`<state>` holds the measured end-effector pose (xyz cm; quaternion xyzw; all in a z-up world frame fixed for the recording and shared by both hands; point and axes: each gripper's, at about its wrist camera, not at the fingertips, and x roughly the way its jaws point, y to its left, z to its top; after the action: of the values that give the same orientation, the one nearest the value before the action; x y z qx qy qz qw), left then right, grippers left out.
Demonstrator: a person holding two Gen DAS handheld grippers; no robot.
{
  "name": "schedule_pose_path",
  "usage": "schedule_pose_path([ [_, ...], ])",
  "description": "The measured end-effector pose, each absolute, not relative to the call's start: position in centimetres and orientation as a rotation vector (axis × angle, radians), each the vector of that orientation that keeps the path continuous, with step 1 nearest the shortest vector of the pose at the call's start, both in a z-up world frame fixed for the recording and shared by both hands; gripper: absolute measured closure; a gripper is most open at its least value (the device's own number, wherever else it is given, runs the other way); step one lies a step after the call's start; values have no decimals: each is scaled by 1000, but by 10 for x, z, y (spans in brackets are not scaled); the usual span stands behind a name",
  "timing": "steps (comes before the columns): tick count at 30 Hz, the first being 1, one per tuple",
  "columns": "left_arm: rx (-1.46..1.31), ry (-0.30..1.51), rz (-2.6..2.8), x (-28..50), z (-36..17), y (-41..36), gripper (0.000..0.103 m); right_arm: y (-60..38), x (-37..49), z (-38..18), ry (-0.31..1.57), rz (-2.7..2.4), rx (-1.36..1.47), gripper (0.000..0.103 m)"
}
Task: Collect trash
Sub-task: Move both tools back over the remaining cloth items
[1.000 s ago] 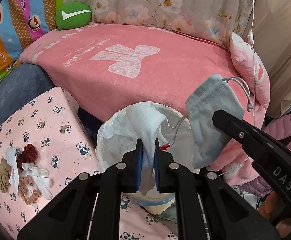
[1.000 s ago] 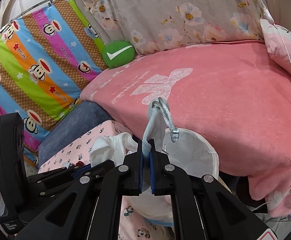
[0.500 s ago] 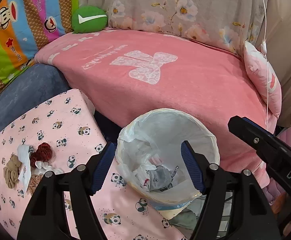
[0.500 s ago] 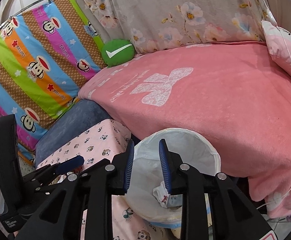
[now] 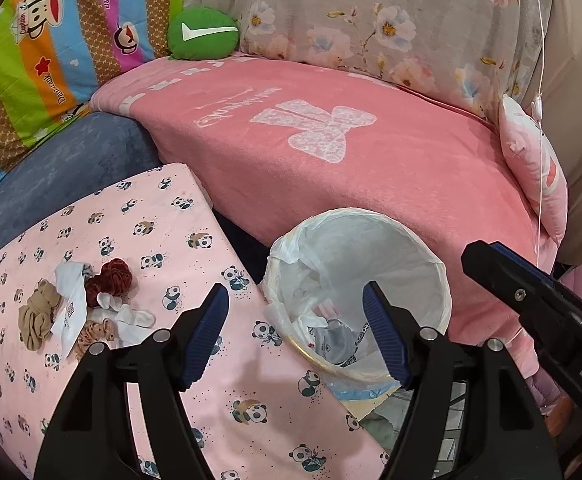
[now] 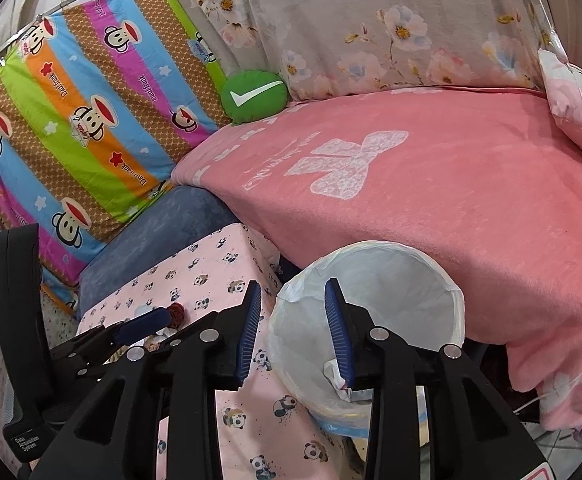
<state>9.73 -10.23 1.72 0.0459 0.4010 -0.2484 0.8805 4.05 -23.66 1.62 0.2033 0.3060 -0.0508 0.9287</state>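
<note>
**Now both hand-held grippers hang open over the lined bin**

Here the left hand-held gripper point(image 5: 295, 320) stands with its jaws spread wide and nothing between them, its ribbed blue pads point(image 5: 207, 332) set on black plastic arms. The right hand-held gripper point(image 6: 293, 328) is likewise parted and empty, though by a narrower gap; it carries the same two ribbed blue pads point(image 6: 251, 328).

One round trash bin point(image 5: 423, 280) sits low at the right, just beside the pink bed and touching the panda cloth's edge. A thin, crinkled white plastic liner point(image 5: 291, 256) is folded over its pale hoop rim. Inside lie a soft grey pouch point(image 5: 337, 342) and crumpled white tissue point(image 5: 311, 320), resting at the bottom.

To the left, a box-shaped counter draped in smooth pink panda-print cloth point(image 5: 163, 224) carries one small heap near its left side: a dark red ruffled scrunchie point(image 5: 111, 278), a tan knotted fabric piece point(image 5: 37, 318), a brownish patterned scrunchie point(image 5: 95, 332), a flat white paper piece point(image 5: 71, 300) and a white crumpled scrap point(image 5: 131, 316), all touching or overlapping.

Farther back, a fleecy pink blanket point(image 5: 371, 184) with a pale bow design covers the bed. One round green cushion point(image 5: 203, 34) with a white tick sits at the far edge, beside a striped monkey-print cloth point(image 6: 83, 120) and a grey floral fabric point(image 5: 371, 20). A small pink pillow point(image 5: 535, 168) leans at the right.
</note>
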Motion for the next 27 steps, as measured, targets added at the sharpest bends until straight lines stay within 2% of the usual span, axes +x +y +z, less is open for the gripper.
schedule_pose_path([
  [7, 69, 824, -490, 93, 20, -77, 30, -217, 39, 20, 630, -84, 397, 68],
  [11, 47, 830, -470, 95, 19, -61, 29, -200, 41, 21, 631, -69, 384, 61],
  [27, -45, 884, -332, 106, -5, 27, 29, -130, 61, 9, 690, 19, 339, 61],
])
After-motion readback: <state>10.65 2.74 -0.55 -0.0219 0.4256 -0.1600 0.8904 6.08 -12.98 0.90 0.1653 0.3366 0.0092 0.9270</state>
